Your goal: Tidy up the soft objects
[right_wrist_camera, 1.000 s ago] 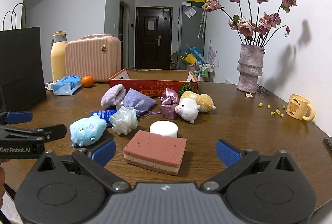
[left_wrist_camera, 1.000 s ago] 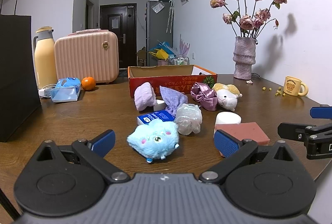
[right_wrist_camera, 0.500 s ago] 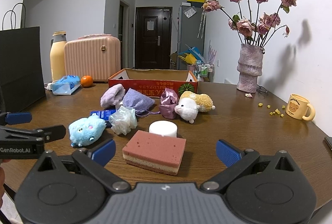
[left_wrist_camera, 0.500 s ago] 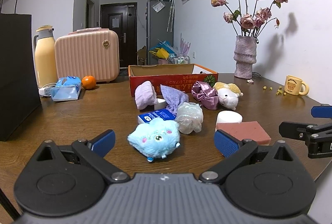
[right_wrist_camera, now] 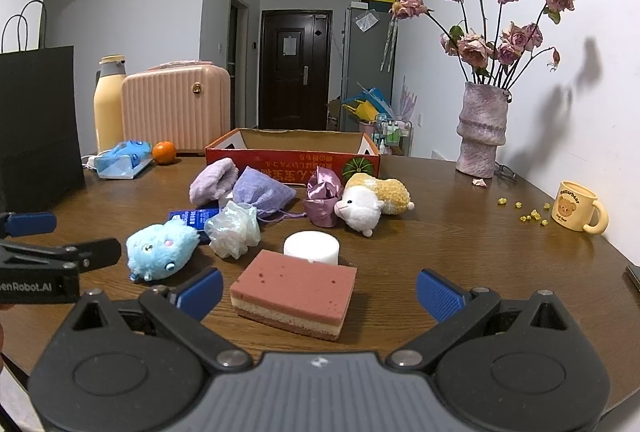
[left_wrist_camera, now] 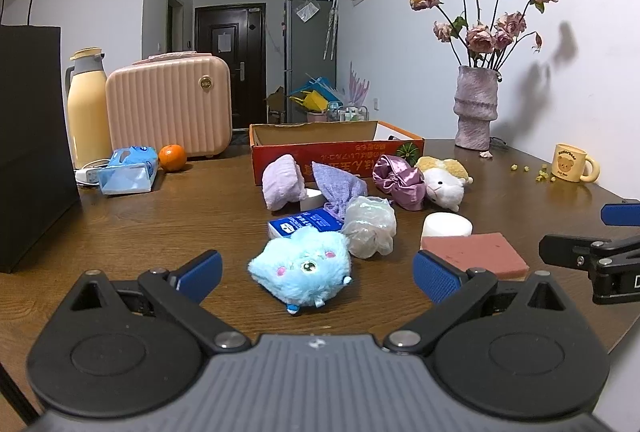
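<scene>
Blue plush [left_wrist_camera: 301, 269] betw. wide-apart fingers of left claw [left_wrist_camera: 317, 275], untouched

Both grippers held level, jaws spread wide.
The left gripper [left_wrist_camera: 316, 274] fills the lower part of its frame with nothing between its blue pads [left_wrist_camera: 200, 270]; the right gripper [right_wrist_camera: 318, 290] is posed the same, also gripping nothing.

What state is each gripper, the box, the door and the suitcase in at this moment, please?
left gripper: open, holding nothing
right gripper: open, holding nothing
orange box: open-topped, contents hidden
dark door: closed
pink suitcase: closed, upright
</scene>
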A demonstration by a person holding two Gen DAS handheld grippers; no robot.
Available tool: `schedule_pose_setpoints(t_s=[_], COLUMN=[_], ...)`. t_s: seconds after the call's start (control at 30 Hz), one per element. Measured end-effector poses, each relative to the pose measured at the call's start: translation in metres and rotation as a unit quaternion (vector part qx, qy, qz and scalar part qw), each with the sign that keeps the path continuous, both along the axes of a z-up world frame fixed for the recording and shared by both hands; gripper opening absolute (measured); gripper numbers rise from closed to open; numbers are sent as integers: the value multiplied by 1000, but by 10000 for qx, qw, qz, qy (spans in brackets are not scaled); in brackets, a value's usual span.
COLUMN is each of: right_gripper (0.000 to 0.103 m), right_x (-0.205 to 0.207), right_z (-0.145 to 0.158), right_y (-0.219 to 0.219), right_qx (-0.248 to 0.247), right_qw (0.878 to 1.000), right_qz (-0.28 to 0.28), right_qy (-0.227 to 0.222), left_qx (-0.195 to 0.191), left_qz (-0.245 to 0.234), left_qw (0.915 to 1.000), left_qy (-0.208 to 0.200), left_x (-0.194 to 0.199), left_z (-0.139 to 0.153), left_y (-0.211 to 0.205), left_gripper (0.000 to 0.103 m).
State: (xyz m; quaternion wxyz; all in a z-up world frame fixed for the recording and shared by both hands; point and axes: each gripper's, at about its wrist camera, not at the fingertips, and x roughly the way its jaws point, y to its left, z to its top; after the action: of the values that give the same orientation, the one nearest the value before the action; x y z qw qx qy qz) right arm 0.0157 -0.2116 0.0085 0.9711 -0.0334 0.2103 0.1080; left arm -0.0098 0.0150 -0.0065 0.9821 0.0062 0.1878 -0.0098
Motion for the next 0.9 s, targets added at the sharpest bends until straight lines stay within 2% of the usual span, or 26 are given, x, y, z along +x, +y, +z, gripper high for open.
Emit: schedule_pose_setpoints(t_s=[0.9], right_gripper=[103], right_x=[70], right_z=[-34], right_y=[39], right_qx=[-233], right_qw=[9964], right_qz=[296], right_qy=[760], left_qx=[-7], left_qz=[163], left_qw=[9992], left_qy=[372], left_x=[41], left_z=[-13], left_y=[17], left_gripper=[103])
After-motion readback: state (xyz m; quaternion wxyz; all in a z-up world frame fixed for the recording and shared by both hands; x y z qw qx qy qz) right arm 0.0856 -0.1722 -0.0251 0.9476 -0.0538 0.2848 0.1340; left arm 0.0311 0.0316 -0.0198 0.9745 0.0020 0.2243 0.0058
